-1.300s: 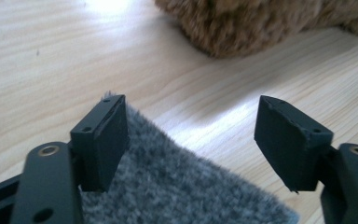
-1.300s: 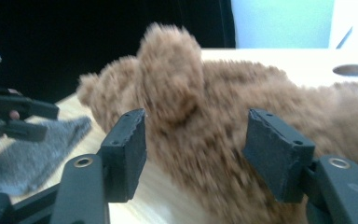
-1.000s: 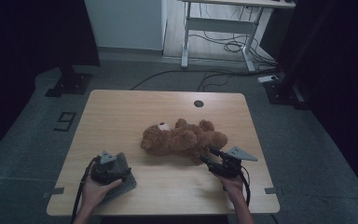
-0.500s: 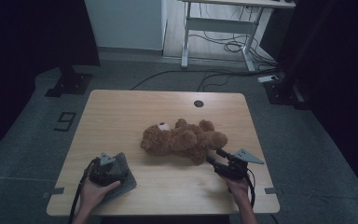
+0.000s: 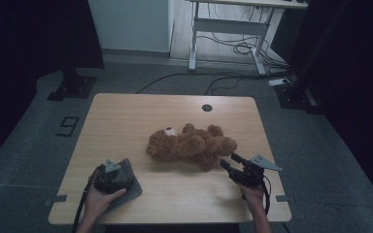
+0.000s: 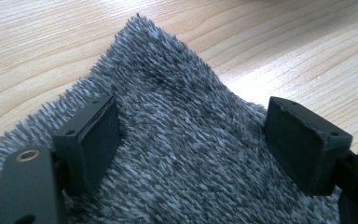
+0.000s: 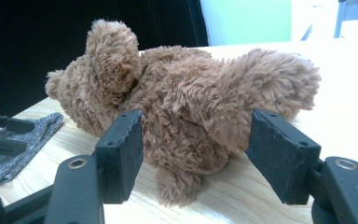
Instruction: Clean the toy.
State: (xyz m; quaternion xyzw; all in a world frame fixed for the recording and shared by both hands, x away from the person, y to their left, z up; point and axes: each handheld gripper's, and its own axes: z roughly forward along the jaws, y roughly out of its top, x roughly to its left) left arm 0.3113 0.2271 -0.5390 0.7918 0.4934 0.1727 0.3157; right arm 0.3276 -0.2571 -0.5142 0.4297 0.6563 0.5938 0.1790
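A brown teddy bear (image 5: 192, 145) lies on its side in the middle of the wooden table (image 5: 141, 114). My right gripper (image 5: 228, 161) is just right of the bear's legs, held by a hand from the front edge. In the right gripper view it (image 7: 196, 135) stands open, and the bear (image 7: 182, 107) lies close beyond the pads, untouched. A grey fuzzy cloth (image 5: 132, 188) lies at the front left. My left gripper (image 5: 110, 175) rests on it, open. In the left gripper view the cloth (image 6: 186, 154) spreads under and between the wide-apart jaws.
A small round hole (image 5: 206, 107) sits near the table's far edge. Behind the table, on the grey floor, stand a white desk frame (image 5: 228, 29) and loose cables (image 5: 238, 48). Dark stands flank the table.
My right gripper has slid a little to the right, away from the bear's legs. The left gripper and the cloth have stayed put.
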